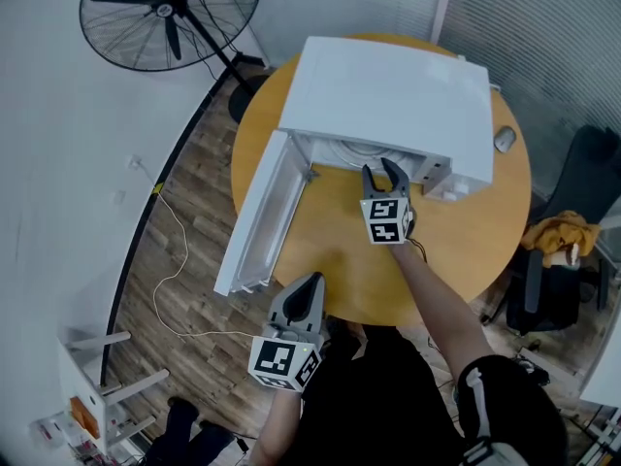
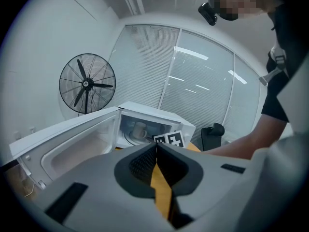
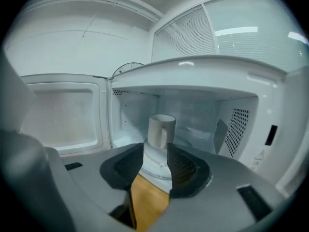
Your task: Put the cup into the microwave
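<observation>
Where the pale wall (image 1: 58, 163) curves round to meet slatted window blinds (image 1: 563, 37), a wood-plank floor (image 1: 209, 163) carries a round table (image 1: 456, 250) with a bare orange-brown top. A white microwave (image 1: 398, 95) takes up the far half of that top, and its door (image 1: 257, 221) is swung fully open to the left, reaching out past the table's edge. A black standing fan (image 1: 170, 13) stands on the floor behind the table on the left, and a dark chair (image 1: 582, 173) with a yellow cloth (image 1: 558, 233) on it sits at the right. A thin white cable (image 1: 175, 260) trails across the planks. The right gripper (image 1: 380, 168) points into the oven's mouth with its jaws spread apart and nothing pressed between the pads. The left gripper (image 1: 312, 282) hangs over the near table edge, well apart from the oven, jaws closed together and empty. The cup (image 3: 161, 129), white with its handle facing the opening, stands upright on the turntable (image 3: 157, 166) inside the microwave, just beyond the right jaw tips. A small grey rounded object (image 1: 504, 139) lies on the table beside the oven's right side.
</observation>
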Motion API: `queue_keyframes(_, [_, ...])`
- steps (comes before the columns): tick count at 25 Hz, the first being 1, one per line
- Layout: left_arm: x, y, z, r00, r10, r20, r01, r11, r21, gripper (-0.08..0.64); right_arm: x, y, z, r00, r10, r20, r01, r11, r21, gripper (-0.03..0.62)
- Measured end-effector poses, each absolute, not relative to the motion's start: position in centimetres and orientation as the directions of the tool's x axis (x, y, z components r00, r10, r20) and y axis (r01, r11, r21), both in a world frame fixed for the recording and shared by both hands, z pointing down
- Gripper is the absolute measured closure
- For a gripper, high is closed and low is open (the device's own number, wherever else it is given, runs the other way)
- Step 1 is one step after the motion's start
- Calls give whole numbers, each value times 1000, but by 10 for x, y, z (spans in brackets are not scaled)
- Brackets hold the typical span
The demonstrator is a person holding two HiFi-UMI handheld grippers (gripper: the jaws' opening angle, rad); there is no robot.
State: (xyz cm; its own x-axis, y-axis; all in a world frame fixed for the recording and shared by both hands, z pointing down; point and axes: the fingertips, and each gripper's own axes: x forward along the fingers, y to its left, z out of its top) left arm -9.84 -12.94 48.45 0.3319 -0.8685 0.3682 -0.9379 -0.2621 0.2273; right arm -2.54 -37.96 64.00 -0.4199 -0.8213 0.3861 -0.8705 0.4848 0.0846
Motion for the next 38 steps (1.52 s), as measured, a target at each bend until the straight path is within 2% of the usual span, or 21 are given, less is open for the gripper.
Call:
queue_keyframes(20, [-118, -38, 473, 492, -821, 290, -867, -430, 253, 565, -1, -205, 547, -380, -871, 312, -895, 432, 116, 531])
queue_keyframes(29, [-114, -9, 471, 560, -786, 261, -825, -503, 257, 563, 8, -123, 488, -376, -902, 213, -916, 397, 64, 584])
queue_keyframes(38, [-95, 9, 466, 633, -734, 246, -773, -584, 247, 564, 10, -53, 438, -435, -882, 181, -897, 442, -4, 584])
